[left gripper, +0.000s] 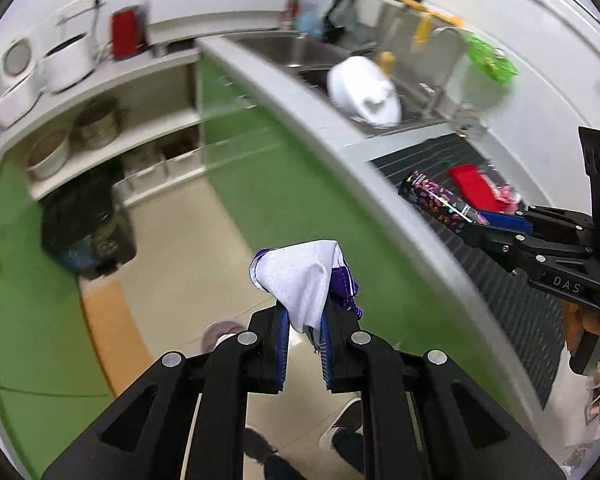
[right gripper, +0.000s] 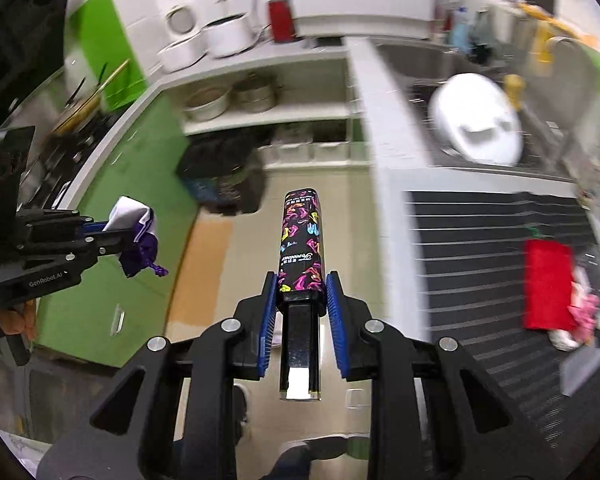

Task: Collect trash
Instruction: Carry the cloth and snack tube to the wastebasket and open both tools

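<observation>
The black bin (right gripper: 224, 176), at eleven o'clock, holds dark rubbish. Left gripper (left gripper: 304, 320) clamps a white-purple wrapper (left gripper: 300, 280); right gripper (right gripper: 302, 300) clamps a patterned box (right gripper: 300, 240) above open floor (right gripper: 300, 184).

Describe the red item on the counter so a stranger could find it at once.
Start at the sink holding the big white lid. Nearer lies a black ribbed mat. On its far right sits a flat red packet, plain and rectangular, beside crumpled pink and white wrappers.
</observation>
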Demonstrator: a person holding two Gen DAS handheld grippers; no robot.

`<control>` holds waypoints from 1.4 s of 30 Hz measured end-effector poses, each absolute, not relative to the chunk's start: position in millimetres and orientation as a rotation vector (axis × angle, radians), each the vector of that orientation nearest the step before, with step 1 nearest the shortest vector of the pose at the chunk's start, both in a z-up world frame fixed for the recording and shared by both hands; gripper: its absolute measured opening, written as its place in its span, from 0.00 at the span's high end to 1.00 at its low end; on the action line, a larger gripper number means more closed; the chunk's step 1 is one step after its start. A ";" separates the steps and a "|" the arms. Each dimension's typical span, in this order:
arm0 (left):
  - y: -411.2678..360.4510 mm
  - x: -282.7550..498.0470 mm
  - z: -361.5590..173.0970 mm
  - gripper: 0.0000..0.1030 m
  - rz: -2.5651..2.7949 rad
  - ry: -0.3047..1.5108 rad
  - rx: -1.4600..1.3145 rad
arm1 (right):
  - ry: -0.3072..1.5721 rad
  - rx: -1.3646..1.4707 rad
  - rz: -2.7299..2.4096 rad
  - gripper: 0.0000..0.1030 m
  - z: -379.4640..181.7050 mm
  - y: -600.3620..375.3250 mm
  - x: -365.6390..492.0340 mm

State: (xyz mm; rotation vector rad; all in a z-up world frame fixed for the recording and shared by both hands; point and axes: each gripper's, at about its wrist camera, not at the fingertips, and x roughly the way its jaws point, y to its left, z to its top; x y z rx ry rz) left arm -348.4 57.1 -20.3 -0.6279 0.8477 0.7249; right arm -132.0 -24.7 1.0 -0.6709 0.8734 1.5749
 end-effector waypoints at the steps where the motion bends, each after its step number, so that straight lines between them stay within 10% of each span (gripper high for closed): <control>1: 60.6 -355.7 -24.0 0.87 0.729 0.850 -0.639 | 0.891 -0.677 1.585 0.76 -6.3 -14.9 -144.4; 23: 153.0 -407.4 -418.0 0.86 0.754 0.924 -0.825 | 0.979 -0.901 1.601 0.76 -362.2 90.1 -196.5; 26: 154.4 -410.9 -449.0 0.56 0.771 0.931 -0.840 | 0.989 -0.921 1.610 0.76 -395.9 97.4 -202.5; 28: 155.8 -416.4 -462.7 0.07 0.800 0.915 -0.849 | 1.002 -0.934 1.617 0.76 -406.5 101.0 -209.0; 42: 160.4 -475.1 -455.0 0.07 0.909 0.867 -0.878 | 1.058 -1.019 1.723 0.76 -451.9 124.3 -278.2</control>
